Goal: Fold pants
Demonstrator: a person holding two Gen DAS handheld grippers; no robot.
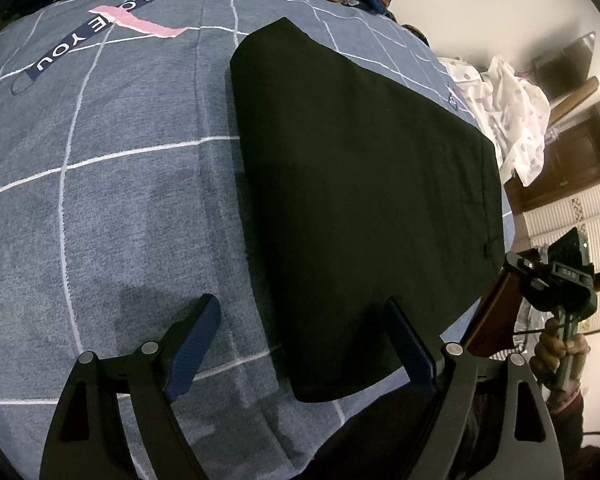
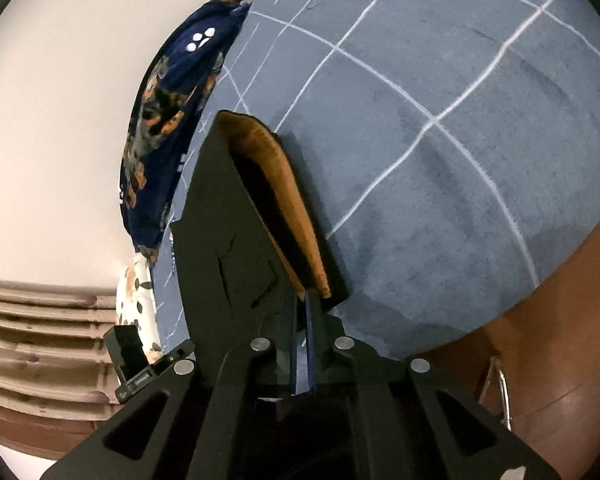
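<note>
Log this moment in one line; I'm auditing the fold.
pants: folded on bedsheet | left gripper: open | right gripper: shut on pants

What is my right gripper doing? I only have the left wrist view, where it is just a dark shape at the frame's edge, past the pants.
Observer: The right gripper has its jaws shut on an edge of the black pants.
Operator: Is that edge lying flat on the bedspread?
Observer: No, the gripped layer stands up from the layer beneath, like an open flap.
Operator: Anything showing inside the flap?
Observer: An orange-brown lining shows on its inner face.
</note>
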